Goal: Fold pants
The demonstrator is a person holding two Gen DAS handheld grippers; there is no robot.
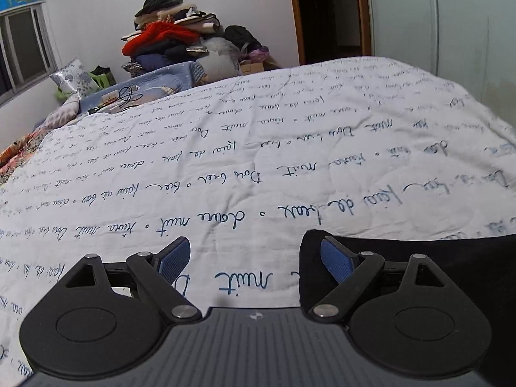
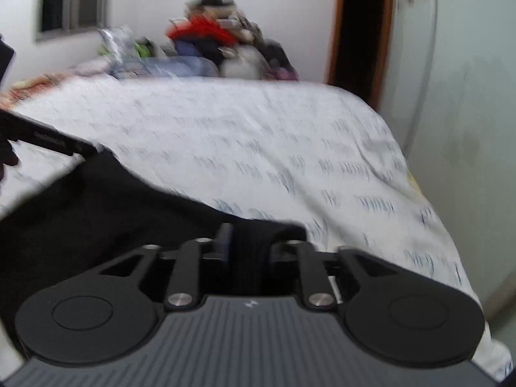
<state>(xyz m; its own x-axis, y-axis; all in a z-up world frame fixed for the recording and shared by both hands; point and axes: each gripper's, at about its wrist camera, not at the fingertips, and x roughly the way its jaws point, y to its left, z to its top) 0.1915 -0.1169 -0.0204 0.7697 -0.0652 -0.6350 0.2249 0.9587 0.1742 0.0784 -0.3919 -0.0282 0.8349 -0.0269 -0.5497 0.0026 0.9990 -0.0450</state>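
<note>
- Pants (image 2: 96, 213): black cloth lying on the bed near its front edge, seen in the right wrist view as a dark sheet spreading from lower left toward centre; in the left wrist view one rounded corner shows at lower right, lying flat on the bedspread.
- Right gripper (image 2: 248, 251): its fingers stand narrowly apart with a ribbed black fold of the pants between them; the view is blurred, so whether the pads press the cloth or have let go cannot be told.
- Left gripper (image 1: 254, 258): fingers spread wide, empty, hovering low over the bedspread; its right-hand pad (image 1: 335, 261) lies just at the pants' corner, the other over bare bedspread.
- Step in hand, as judged: one fold is being set down or released at the right end, while the left gripper lines up on the free corner.
- Next move, as judged: the left gripper needs to straddle the corner's edge and close on it; the right should either clear the cloth or hold it firm, so that the fold stays aligned.
- Bedspread (image 1: 290, 148): white, printed with blue script, covering the bed.
- Clothes pile (image 1: 174, 38): heaped well beyond the bed's far edge, against the wall.
</note>
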